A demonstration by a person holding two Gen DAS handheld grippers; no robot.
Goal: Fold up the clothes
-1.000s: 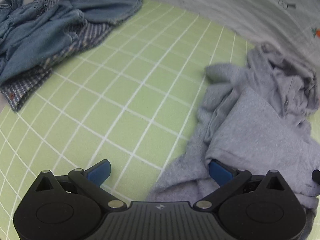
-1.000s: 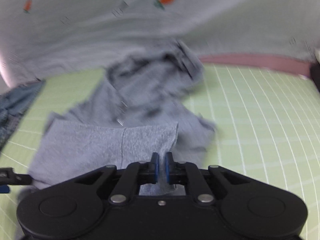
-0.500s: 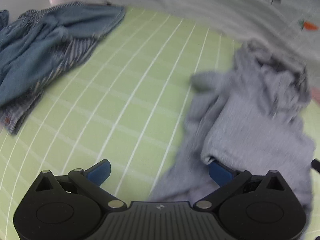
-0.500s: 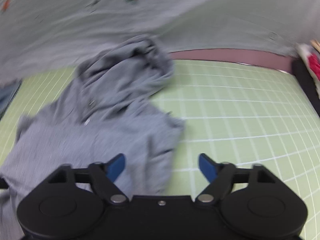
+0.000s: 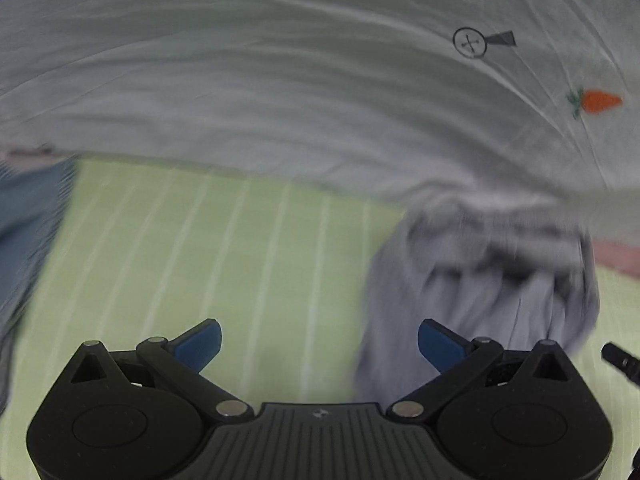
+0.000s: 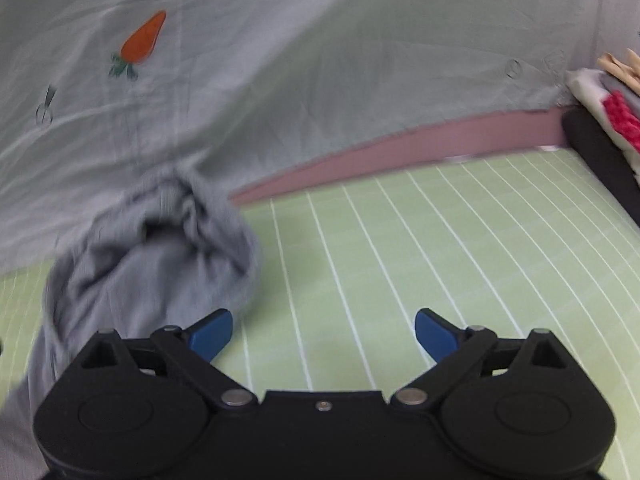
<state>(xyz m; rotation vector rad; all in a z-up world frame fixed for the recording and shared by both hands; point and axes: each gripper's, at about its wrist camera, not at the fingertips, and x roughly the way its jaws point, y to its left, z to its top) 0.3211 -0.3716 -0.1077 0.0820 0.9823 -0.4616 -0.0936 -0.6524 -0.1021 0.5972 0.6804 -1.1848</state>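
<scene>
A crumpled grey garment [image 5: 480, 280] lies bunched on the green grid mat [image 5: 240, 260], to the right in the left wrist view and to the left in the right wrist view [image 6: 152, 248]. My left gripper [image 5: 318, 344] is open and empty, its right finger beside the garment's left edge. My right gripper [image 6: 322, 332] is open and empty, its left finger next to the garment's right edge. Both views are blurred.
A pale sheet with a carrot print [image 6: 142, 40] hangs behind the mat. Blue denim clothes [image 5: 28, 216] lie at the left edge. A pink ledge [image 6: 400, 152] and a stack of items [image 6: 604, 108] border the mat at the right.
My right gripper has opened and let go of the grey garment. Both grippers have swung forward toward the back sheet, and the garment now lies more bunched up.
</scene>
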